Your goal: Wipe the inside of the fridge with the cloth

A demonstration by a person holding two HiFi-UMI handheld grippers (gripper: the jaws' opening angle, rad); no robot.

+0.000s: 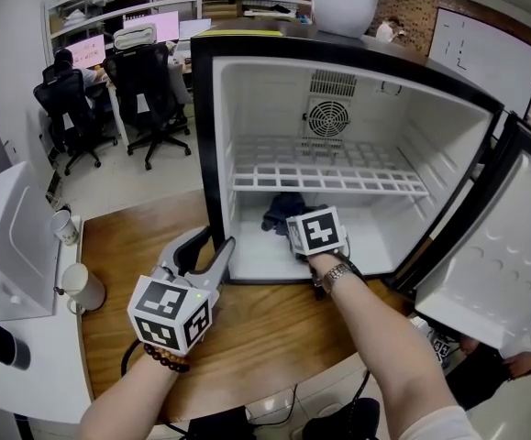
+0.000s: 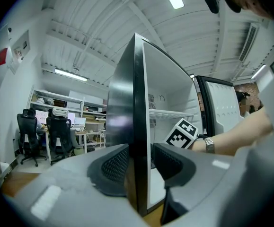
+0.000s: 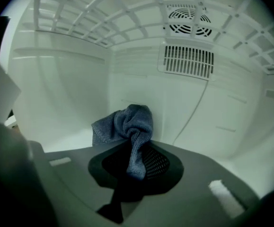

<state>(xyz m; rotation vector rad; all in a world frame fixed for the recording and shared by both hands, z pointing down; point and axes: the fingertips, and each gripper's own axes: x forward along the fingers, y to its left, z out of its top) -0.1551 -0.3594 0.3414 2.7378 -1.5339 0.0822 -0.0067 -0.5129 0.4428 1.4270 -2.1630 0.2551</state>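
A small black fridge [image 1: 212,136] with a white inside stands open on the wooden table. My left gripper [image 1: 212,246] is shut on the fridge's left wall [image 2: 137,103], with one jaw outside it and one inside. My right gripper [image 1: 290,225] reaches into the lower compartment under the wire shelf [image 1: 329,177], its marker cube showing in front. It is shut on a crumpled blue cloth [image 3: 127,124]. The cloth [image 1: 282,211] bunches up ahead of the jaws, close to the white floor and the back wall. In the right gripper view, the right gripper [image 3: 134,167] points at the back wall below the vent [image 3: 189,60].
The fridge door [image 1: 494,255] hangs open at the right. A white pot [image 1: 343,3] stands on top of the fridge. Two cups [image 1: 82,287] and a white appliance [image 1: 4,246] sit at the left. Office chairs [image 1: 146,90] stand behind.
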